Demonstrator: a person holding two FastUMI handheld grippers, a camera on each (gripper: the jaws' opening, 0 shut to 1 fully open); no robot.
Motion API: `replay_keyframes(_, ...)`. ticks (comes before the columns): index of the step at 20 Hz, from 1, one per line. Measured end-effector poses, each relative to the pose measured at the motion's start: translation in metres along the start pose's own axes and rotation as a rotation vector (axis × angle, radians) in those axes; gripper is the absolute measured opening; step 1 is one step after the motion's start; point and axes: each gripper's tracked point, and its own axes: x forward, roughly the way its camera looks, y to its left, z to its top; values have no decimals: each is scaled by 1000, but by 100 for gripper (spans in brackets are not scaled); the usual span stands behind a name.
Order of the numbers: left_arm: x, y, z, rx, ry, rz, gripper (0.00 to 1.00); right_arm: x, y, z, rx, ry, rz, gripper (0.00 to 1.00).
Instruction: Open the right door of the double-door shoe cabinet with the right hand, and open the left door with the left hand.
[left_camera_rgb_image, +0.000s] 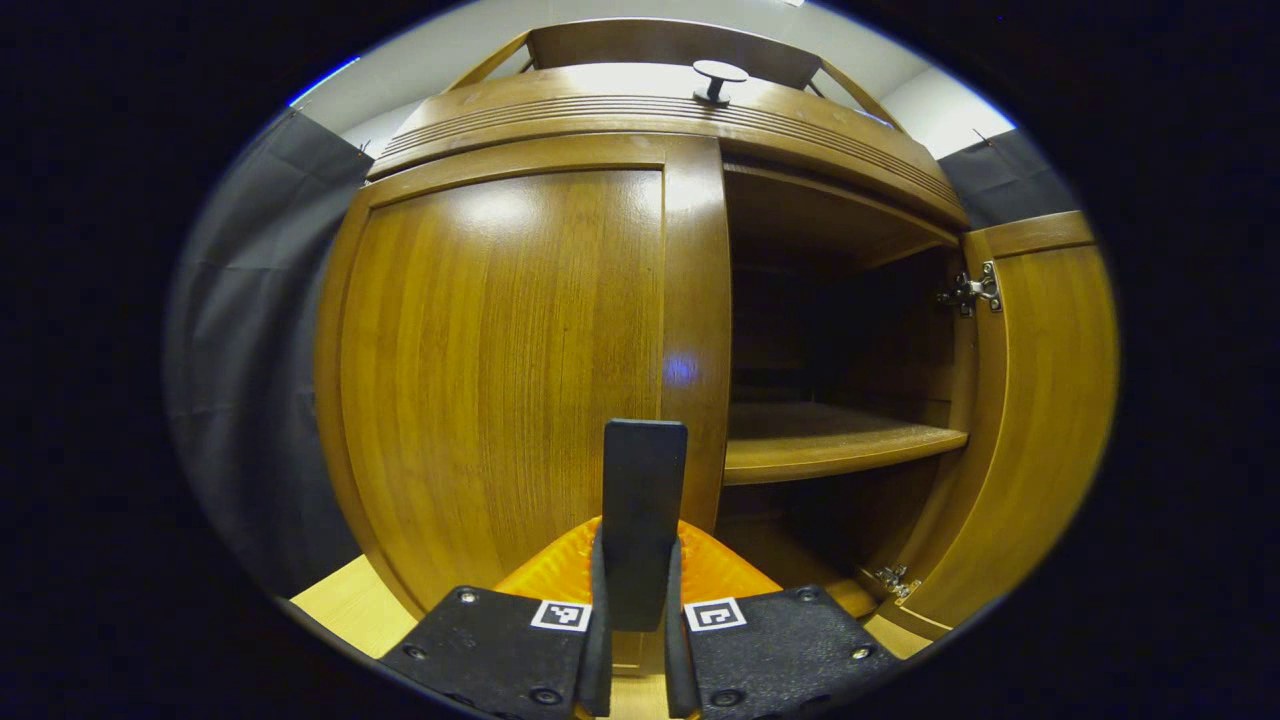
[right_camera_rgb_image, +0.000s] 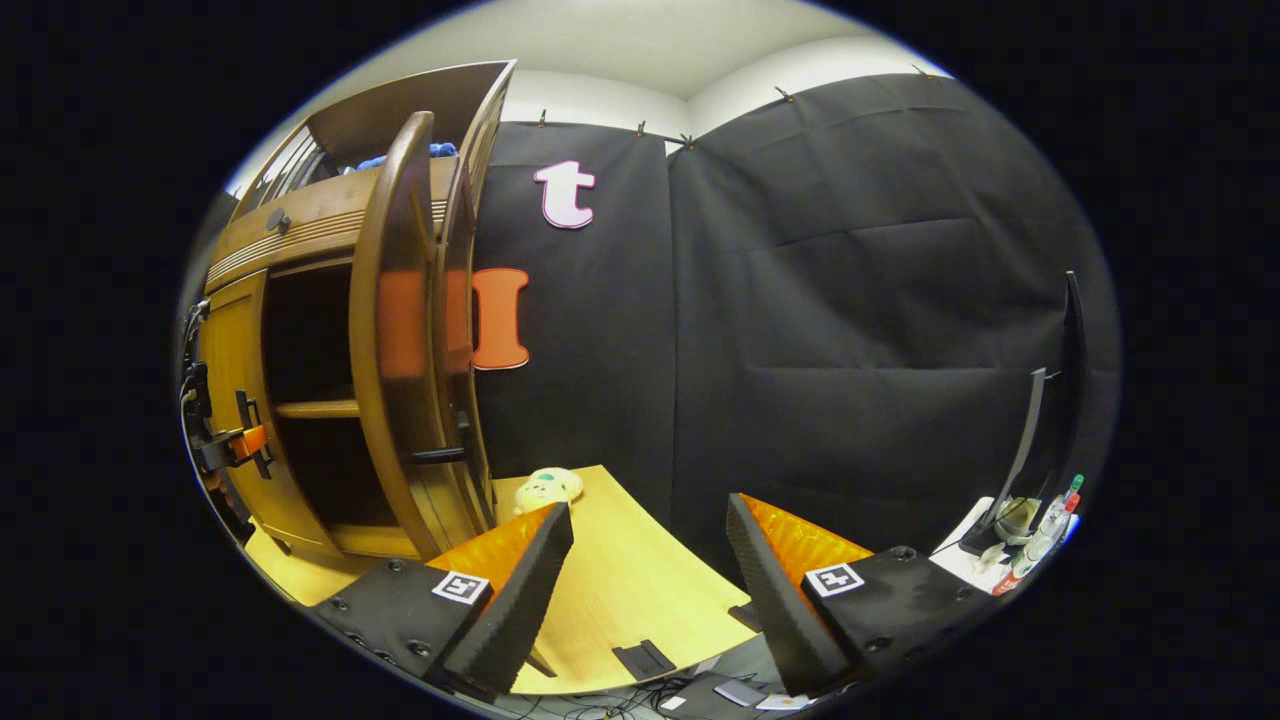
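Left gripper view: left door closed, left gripper pressed together right at its inner edge, gripping nothing visible. Right door swung open, shelf exposed. Right gripper view: shoe cabinet at left on table, right gripper spread, well apart from door.

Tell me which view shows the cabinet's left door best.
The left gripper view: the closed left door faces the camera, with the left gripper gripping its handle. The right gripper view shows that door only small and oblique.
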Motion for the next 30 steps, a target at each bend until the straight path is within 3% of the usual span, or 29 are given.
replay_keyframes(2,-6,-1,4,-6,-10,-16,18,-8,8,-1,-4,-1,7,100)
replay_keyframes(8,-26,4,13,-12,-14,-48,18,-27,36,-5,-11,4,29,100)
replay_keyframes(10,-31,6,16,-16,-8,-67,17,-32,46,-8,-6,8,28,94)
replay_keyframes(15,-50,10,16,-44,0,-129,18,-49,69,-16,-17,23,13,97)
replay_keyframes(16,-49,8,16,-39,2,-138,18,-54,75,-18,-19,23,8,89)
replay_keyframes(17,-50,9,17,-38,3,-145,18,-59,79,-18,-19,22,4,89)
replay_keyframes(21,-61,12,15,-52,4,-172,18,-74,104,-21,-25,16,-3,100)
replay_keyframes(23,-64,15,16,-55,0,-176,18,-81,117,-23,-29,12,-2,90)
replay_keyframes(30,-78,30,17,-51,0,-175,17,-89,173,-20,-32,1,55,90)
